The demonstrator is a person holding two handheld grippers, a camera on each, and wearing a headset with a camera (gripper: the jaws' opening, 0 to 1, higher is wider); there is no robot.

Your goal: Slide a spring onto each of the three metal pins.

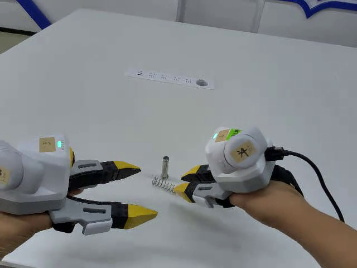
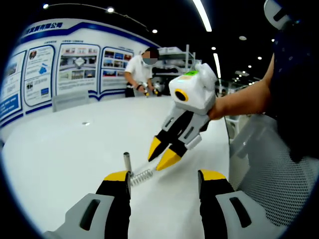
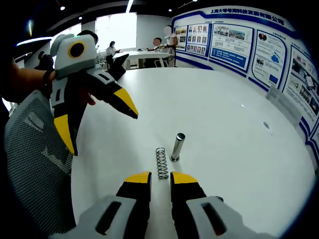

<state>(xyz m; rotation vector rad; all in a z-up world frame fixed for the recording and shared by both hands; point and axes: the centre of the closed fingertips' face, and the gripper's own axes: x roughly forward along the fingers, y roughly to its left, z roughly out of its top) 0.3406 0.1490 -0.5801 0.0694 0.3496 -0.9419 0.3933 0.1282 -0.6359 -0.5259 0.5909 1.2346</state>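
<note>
R claw (image 3: 160,178) a sliver apart at the flat-lying spring (image 3: 161,163)'s near end, pin (image 3: 176,147) upright at its 1 o'clock, L claw (image 1: 147,190) wide apart: I'd pinch mid-coil, tip vertical, thread gently.

Metal pin (image 1: 165,167) stands upright; coiled spring (image 1: 162,183) lies just beside it.

White workbench (image 1: 83,84) under ceiling strip lights (image 2: 202,15), blue-trimmed poster wall (image 3: 239,45) behind.
</note>
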